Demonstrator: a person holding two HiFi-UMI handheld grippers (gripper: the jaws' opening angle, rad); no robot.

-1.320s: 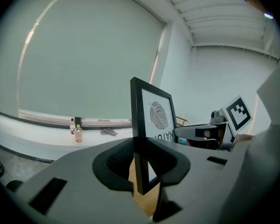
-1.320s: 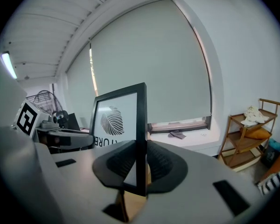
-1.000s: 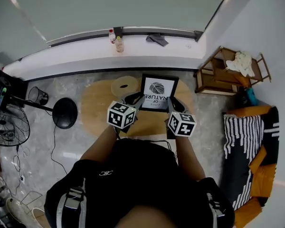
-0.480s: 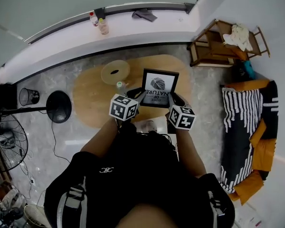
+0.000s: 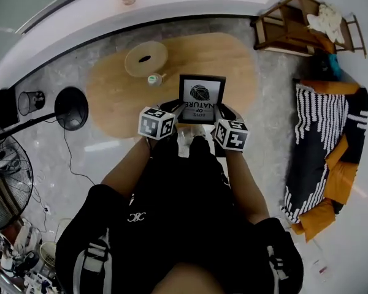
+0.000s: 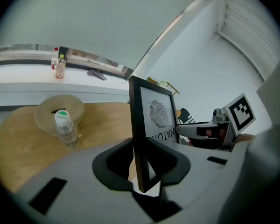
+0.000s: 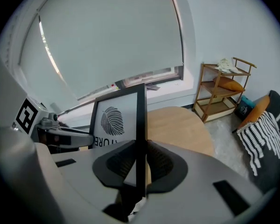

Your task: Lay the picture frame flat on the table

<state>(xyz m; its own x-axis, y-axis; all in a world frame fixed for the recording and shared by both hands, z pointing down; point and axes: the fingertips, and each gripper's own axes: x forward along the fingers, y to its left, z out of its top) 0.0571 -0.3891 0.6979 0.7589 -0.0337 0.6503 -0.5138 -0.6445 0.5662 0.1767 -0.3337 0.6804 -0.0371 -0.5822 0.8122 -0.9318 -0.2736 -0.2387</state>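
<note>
A black picture frame with a leaf print hangs over the near edge of the oval wooden table, its face tilted up toward me. My left gripper is shut on its left edge, which stands between the pads in the left gripper view as the frame in the left gripper. My right gripper is shut on the right edge. In the right gripper view the frame runs edge-on through the right gripper.
A small capped bottle and a round woven disc sit on the table left of the frame. A fan base stands on the floor at left. At right are a wooden shelf and a striped seat.
Both grippers have come down with the frame toward the table. The frame now sits lower over the table's near edge, and more of the tabletop shows beyond it.
</note>
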